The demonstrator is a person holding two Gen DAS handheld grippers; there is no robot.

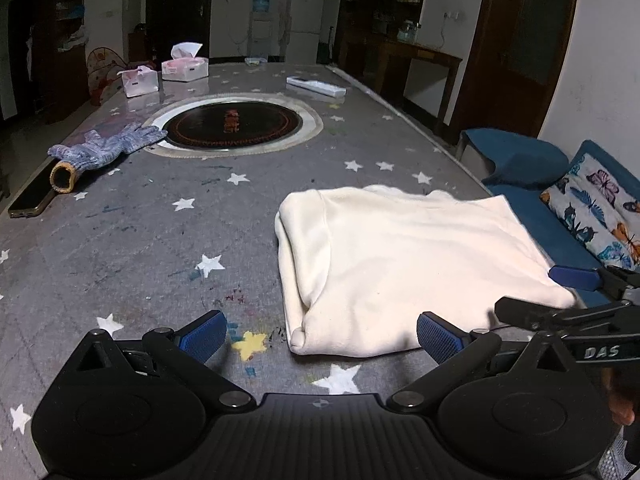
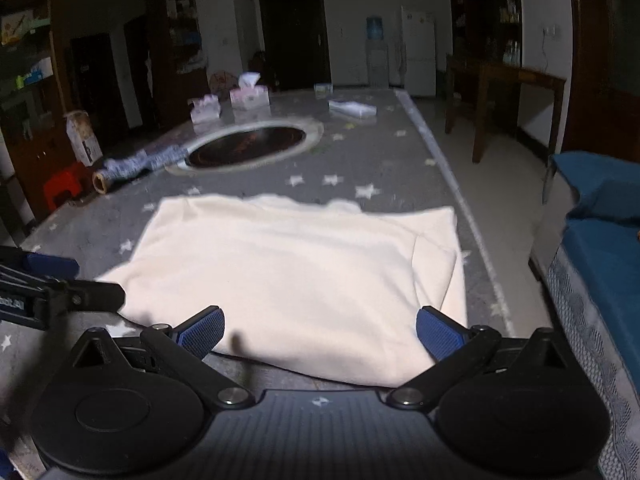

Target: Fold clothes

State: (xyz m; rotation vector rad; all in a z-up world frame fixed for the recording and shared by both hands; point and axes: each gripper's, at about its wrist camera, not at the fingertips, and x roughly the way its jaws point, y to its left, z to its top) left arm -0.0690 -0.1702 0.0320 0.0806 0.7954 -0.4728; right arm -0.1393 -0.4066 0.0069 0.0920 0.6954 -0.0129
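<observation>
Here, soft cream garment folded rectangular on star-printed cloth.

Black left gripper with blue ribbed pads (silver screws).

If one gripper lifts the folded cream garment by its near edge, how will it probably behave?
The folded cream garment is soft, layered cloth, so it would probably sag and hang limp. The layers stacked at its left edge may slide apart and undo the fold. It looks thick, so perhaps slightly heavy for one pinch.
</observation>
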